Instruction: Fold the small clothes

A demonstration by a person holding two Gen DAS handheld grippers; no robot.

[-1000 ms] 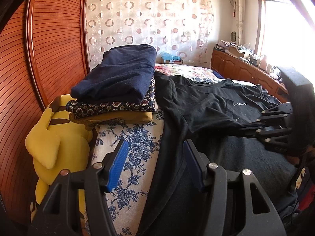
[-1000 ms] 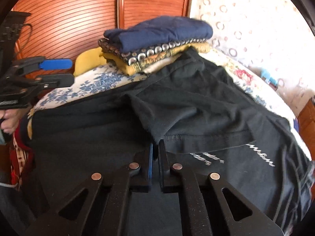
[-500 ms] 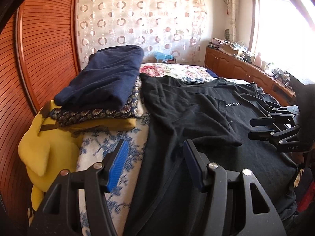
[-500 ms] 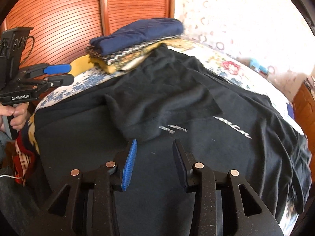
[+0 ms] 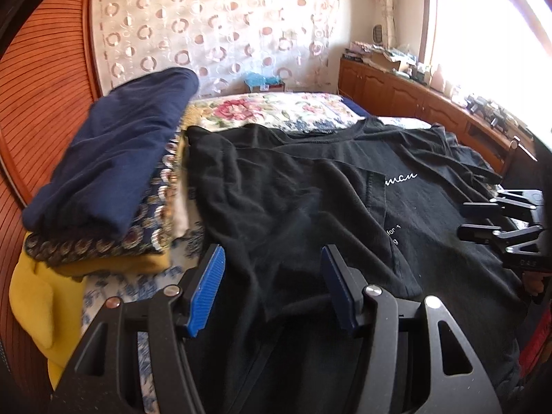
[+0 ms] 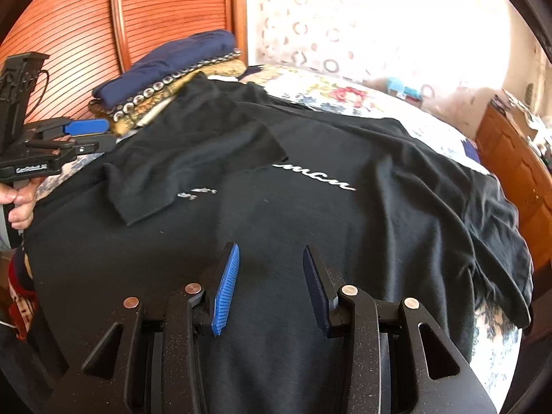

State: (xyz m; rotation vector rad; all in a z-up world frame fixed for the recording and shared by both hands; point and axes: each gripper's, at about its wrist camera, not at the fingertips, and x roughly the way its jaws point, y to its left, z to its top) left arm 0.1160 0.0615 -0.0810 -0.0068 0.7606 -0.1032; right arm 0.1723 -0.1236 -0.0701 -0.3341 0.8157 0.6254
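A black T-shirt with white script on its chest lies spread on the bed. Its left side is folded over as a flap that covers part of the lettering. My left gripper hangs open just above the shirt near the flap's lower edge, nothing between its blue pads. It shows at the left edge of the right wrist view, held by a hand. My right gripper is open over the shirt's lower middle, empty. The left wrist view has it at the right edge.
A stack of folded clothes, navy on top, sits at the bed's left beside the wooden slatted doors. A yellow plush lies below it. Floral bedding shows beyond the shirt. A wooden cabinet runs along the right.
My right gripper has opened, let go of the flap's hem and pulled back to the right. The flap now rests on the shirt. My left gripper has moved right, over the shirt.
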